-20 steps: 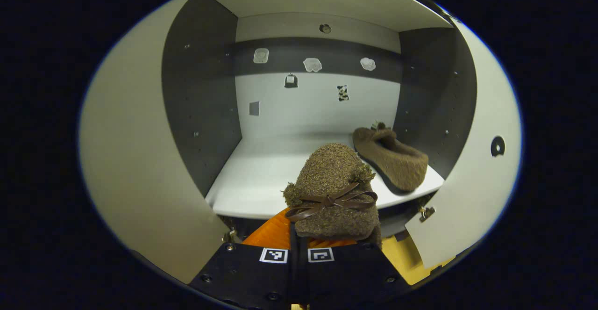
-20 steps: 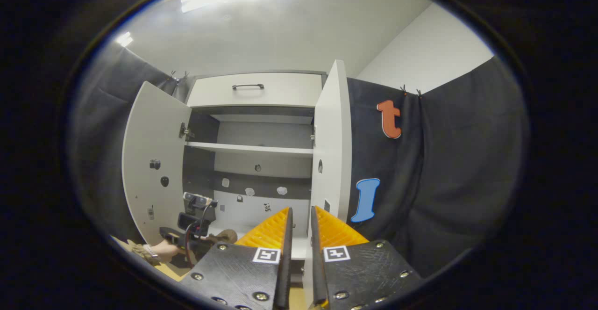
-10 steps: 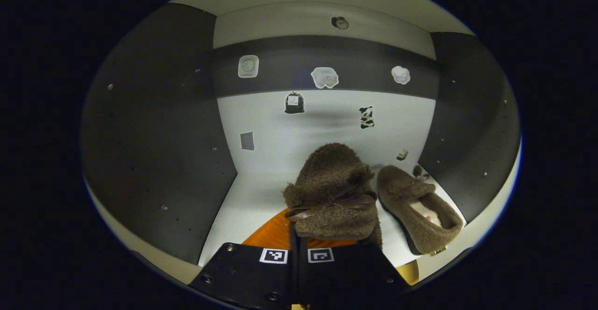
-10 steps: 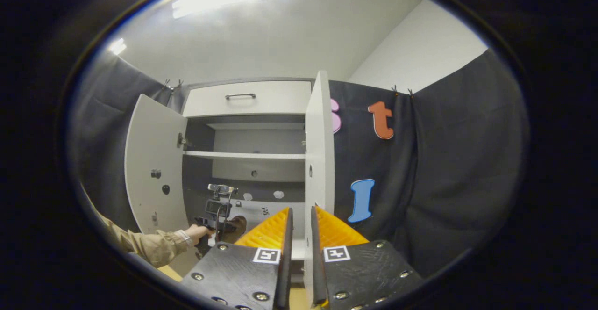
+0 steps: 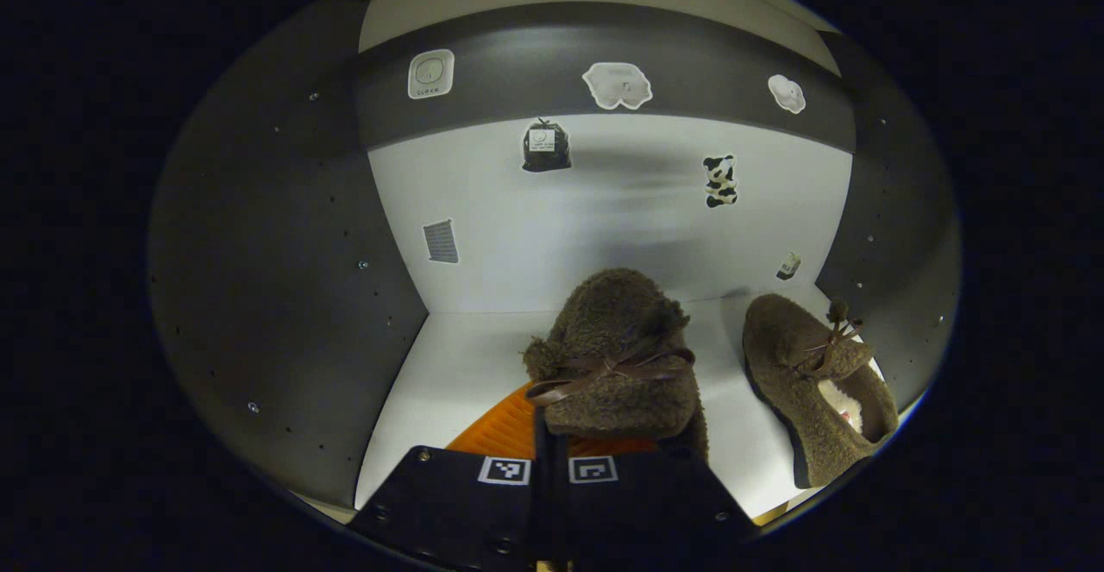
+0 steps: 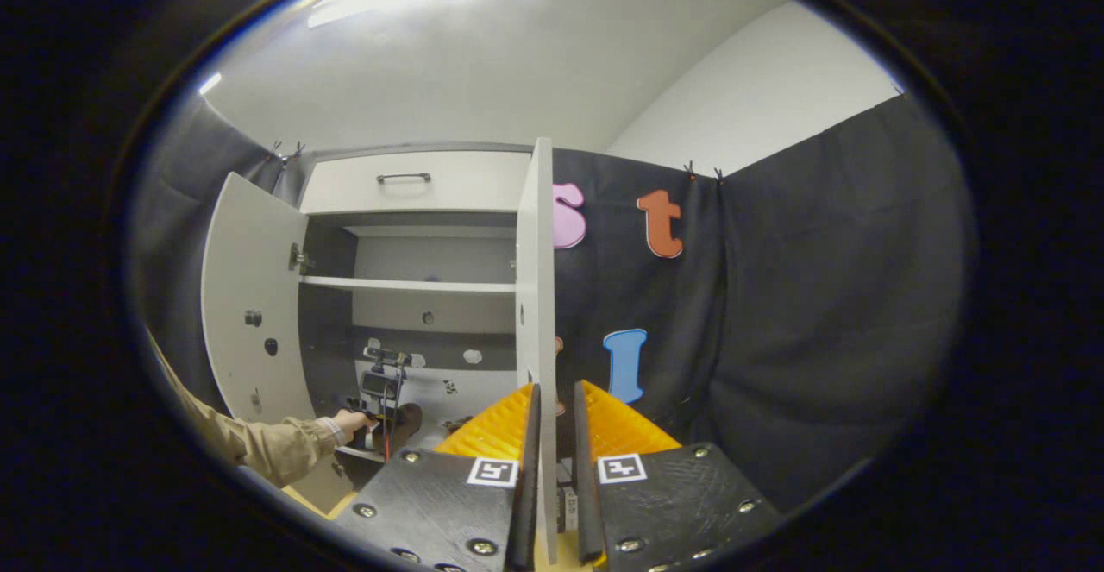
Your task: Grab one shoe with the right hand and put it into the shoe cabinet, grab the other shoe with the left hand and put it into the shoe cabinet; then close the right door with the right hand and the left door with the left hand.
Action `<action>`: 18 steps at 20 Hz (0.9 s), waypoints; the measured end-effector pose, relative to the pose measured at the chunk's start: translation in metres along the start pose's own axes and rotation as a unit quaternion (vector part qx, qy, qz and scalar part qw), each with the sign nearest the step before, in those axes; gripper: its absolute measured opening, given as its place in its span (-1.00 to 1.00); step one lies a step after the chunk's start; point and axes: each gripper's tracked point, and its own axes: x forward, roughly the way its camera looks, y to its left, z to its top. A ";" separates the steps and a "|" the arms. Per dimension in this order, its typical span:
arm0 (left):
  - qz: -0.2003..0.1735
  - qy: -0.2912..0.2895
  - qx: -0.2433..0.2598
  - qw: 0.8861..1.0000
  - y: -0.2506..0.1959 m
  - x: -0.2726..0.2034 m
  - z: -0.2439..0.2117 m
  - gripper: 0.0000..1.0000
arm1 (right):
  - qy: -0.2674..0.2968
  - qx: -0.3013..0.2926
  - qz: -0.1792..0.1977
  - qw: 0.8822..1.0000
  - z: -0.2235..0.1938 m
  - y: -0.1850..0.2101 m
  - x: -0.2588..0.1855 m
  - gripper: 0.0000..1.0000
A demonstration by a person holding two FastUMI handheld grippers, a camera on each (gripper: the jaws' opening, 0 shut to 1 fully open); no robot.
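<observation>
Fuzzy brown fabric covers both slippers, a nubby, curly pile. The held slipper (image 5: 617,356) has a rounded toe, small pompoms at its sides and a thin, smooth brown ribbon bow across its top. It sits directly in front of the left gripper (image 5: 552,447), toe pointing away toward the cabinet's back wall, and the two fingers are pressed together on its heel end with almost no gap between them. A ridged finger pad (image 5: 504,430) shows under the slipper's left side. The slipper hangs inside the lower compartment, above or on the smooth white shelf floor (image 5: 457,374); contact cannot be told.

The second slipper (image 5: 815,386) lies on the same floor to the right, apart from the held one and close to the dark right side wall (image 5: 897,235). Its toe also points inward, its bow and pompoms sit on top, and its pale lining shows at the open heel.

The back wall (image 5: 604,227) is flat white below a dark matte band, with several small stickers (image 5: 617,86) stuck on it. The dark left side wall (image 5: 285,253) carries rows of small holes.

In the right gripper view, the right gripper (image 6: 552,434) holds nothing; its ridged, wedge-shaped fingers stand slightly parted, with the thin edge of the open right door (image 6: 539,296) seen between them, farther off. The white shoe cabinet (image 6: 414,287) stands open, its left door (image 6: 250,304) swung wide, a metal handle (image 6: 403,178) on the drawer front above. A hand (image 6: 349,424) in a tan sleeve reaches into the lower compartment.
</observation>
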 end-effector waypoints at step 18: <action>-0.081 -0.138 0.029 0.987 -0.013 -0.182 0.031 -0.22 | 0.028 -0.015 -0.003 0.999 -0.037 -0.030 0.019 -0.62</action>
